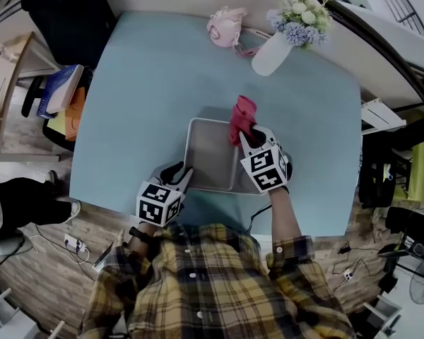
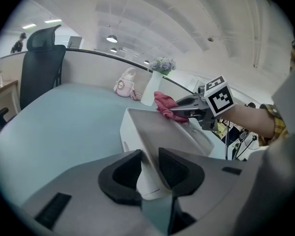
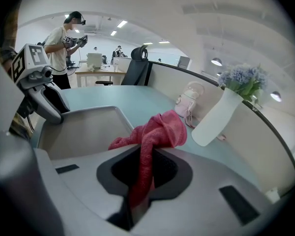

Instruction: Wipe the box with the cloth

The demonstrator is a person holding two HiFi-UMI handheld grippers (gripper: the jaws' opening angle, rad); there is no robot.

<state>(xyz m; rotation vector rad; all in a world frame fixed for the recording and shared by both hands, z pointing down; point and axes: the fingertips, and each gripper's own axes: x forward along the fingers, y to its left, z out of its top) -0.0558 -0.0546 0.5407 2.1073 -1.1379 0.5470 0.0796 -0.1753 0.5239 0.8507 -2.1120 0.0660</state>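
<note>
Left tool (image 2: 150, 167) clamps the stiff, probably light box (image 1: 210, 150) by its near rim; right tool (image 3: 142, 168) pinches the limp cloth (image 3: 160, 127)

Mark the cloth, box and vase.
cloth (image 1: 242, 117), head view, middle of the bunched pink fold.
box (image 1: 210, 154), head view, bare inner floor.
vase (image 1: 270, 55), head view, white body.

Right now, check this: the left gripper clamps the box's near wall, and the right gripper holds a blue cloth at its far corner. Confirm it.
Wrong colour: the cloth is pink-red, not blue; the right gripper view shows it. The left gripper does clamp the near wall of the box, and the right gripper holds the cloth at its far corner.
</note>
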